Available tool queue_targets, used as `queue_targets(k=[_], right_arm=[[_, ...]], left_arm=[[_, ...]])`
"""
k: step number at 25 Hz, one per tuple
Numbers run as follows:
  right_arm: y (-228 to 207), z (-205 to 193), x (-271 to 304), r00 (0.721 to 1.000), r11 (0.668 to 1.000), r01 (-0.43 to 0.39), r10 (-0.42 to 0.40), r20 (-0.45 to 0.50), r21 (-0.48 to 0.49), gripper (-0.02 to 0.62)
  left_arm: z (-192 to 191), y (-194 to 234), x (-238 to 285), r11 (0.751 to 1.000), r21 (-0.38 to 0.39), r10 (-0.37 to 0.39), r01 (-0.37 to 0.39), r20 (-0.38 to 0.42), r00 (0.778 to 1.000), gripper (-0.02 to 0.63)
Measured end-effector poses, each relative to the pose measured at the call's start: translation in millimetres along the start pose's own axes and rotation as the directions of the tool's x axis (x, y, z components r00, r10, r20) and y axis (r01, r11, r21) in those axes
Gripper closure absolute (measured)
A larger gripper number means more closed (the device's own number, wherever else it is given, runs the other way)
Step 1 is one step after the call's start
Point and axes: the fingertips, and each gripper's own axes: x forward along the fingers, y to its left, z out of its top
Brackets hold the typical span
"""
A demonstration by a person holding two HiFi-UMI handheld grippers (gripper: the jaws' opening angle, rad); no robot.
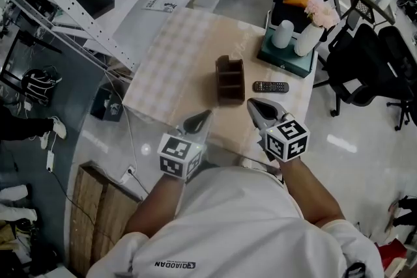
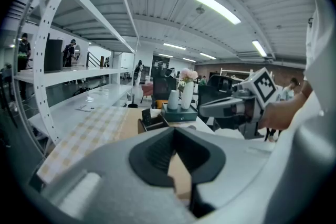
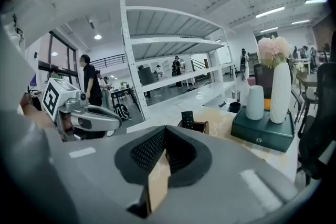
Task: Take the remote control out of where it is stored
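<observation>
A brown wooden organizer stands in the middle of the table. In the right gripper view a black remote control stands upright in the organizer; the left gripper view shows that remote too. Another black remote lies flat on the table right of the organizer. My left gripper hovers near the front edge, shut and empty. My right gripper is just in front of the organizer's right corner, also shut with nothing in it. Both point toward the organizer.
A dark green box at the table's back right carries two white vases, one with pink flowers. Black office chairs stand to the right. A white metal shelf rack runs along the left, and a wooden pallet lies on the floor.
</observation>
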Motion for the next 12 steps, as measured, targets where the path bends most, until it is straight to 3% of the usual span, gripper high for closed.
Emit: queue_targets(k=[12], right_arm=[[-3.6, -5.3, 8.4, 1.000, 1.000, 0.003, -0.003, -0.017, 0.015, 0.591]], left_arm=[[-0.7, 3.5, 8.1, 1.000, 0.013, -0.017, 0.017, -0.015, 1.000, 0.604]])
